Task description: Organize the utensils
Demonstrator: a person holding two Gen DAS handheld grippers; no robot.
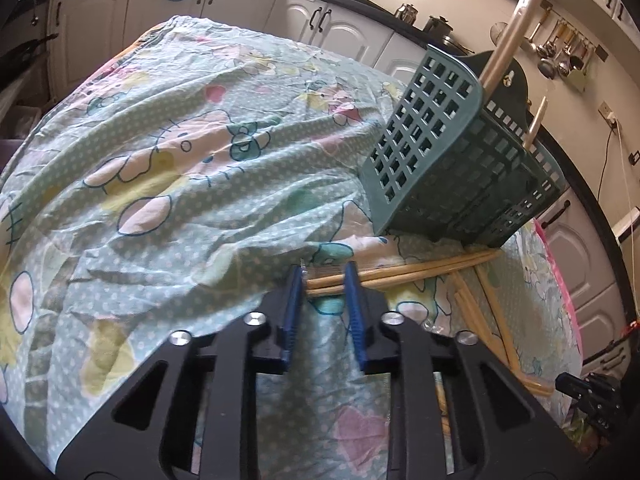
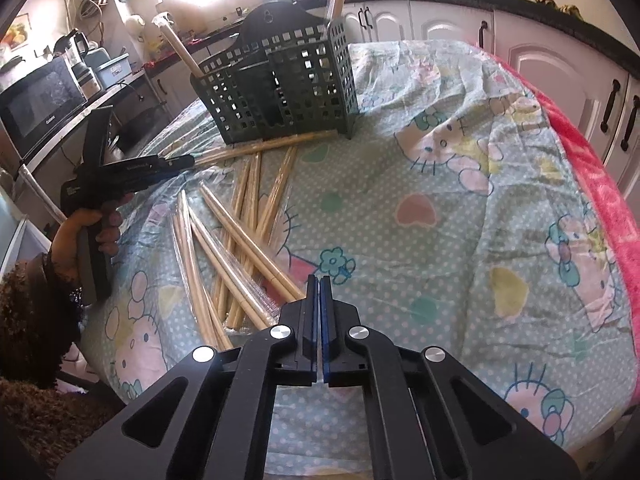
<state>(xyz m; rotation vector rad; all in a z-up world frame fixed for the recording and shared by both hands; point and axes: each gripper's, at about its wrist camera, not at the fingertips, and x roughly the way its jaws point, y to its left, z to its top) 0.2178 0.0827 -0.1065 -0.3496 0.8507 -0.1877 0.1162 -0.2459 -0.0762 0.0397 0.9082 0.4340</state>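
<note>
Left gripper (image 1: 323,276) closed partway on the end of a chopstick pair (image 1: 404,274), blue pads either side of the sticks, which run from the gripper toward the foot of the basket (image 1: 436,152). Right gripper (image 2: 319,284) shut on nothing, hovering above the surface (image 2: 440,240) on the near side of the basket, beside the loose chopsticks (image 2: 240,240). Judged step: lifting the held pair and standing it in the basket. Best done by raising the gripped end first so the far tips clear the basket's foot, then tipping the sticks upright and lowering them through the open top, not against the slotted wall. Worth keeping a firm squeeze, since thin round sticks held at one end tend to pivot or slip. Chopsticks: pale wood, long, slim, several seemingly in clear wrap, lying crossed in a fan on the cartoon-print cloth just in front of the basket. Basket: dark green plastic grid with a tall back plate, already holding a few wrapped sticks (image 2: 180,46) that lean out of the top. Most of the heap not yet sorted.
</note>
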